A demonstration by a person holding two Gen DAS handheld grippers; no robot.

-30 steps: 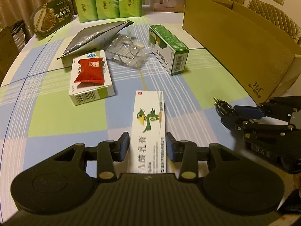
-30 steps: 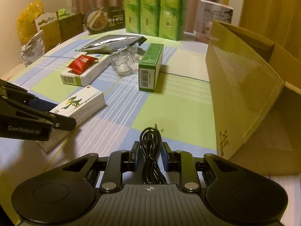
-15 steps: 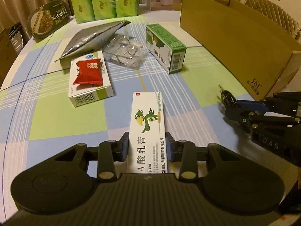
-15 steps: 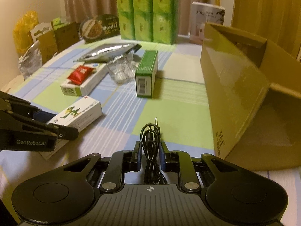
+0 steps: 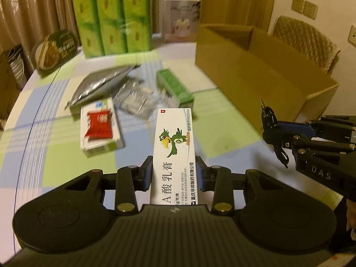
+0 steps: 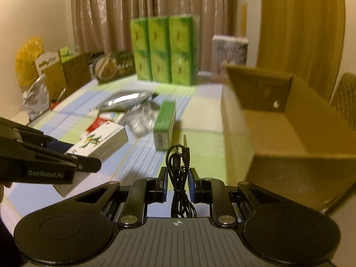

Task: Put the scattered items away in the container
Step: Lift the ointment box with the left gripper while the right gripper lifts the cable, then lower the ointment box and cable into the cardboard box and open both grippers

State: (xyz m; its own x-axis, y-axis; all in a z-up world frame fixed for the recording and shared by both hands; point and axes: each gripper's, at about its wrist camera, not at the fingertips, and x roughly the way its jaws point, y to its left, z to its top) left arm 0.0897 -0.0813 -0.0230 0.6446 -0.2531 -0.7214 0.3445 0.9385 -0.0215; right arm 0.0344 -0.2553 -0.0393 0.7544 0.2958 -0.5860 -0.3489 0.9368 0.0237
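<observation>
Both loads now lifted clear of the table (image 5: 55,155): left claw (image 5: 174,175) pinching the ointment box (image 5: 175,146), right claw (image 6: 177,184) clamped on the coiled cable (image 6: 178,169), carton (image 6: 278,133) ahead-right, ready for drop-off.

Matt corrugated cardboard is presented by the container (image 6: 278,138); glossy silver foil by the pouch (image 5: 100,86); woven checked cloth by the tablecloth (image 5: 55,155).

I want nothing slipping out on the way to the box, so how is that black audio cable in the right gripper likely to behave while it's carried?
Probably floppy: the black cable is a thin coiled bundle, its loops and plugs sticking out past the right gripper. It looks light, so weight shouldn't matter much. Loose loops hang below the gripper in the left wrist view and could snag the cardboard box rim.
</observation>
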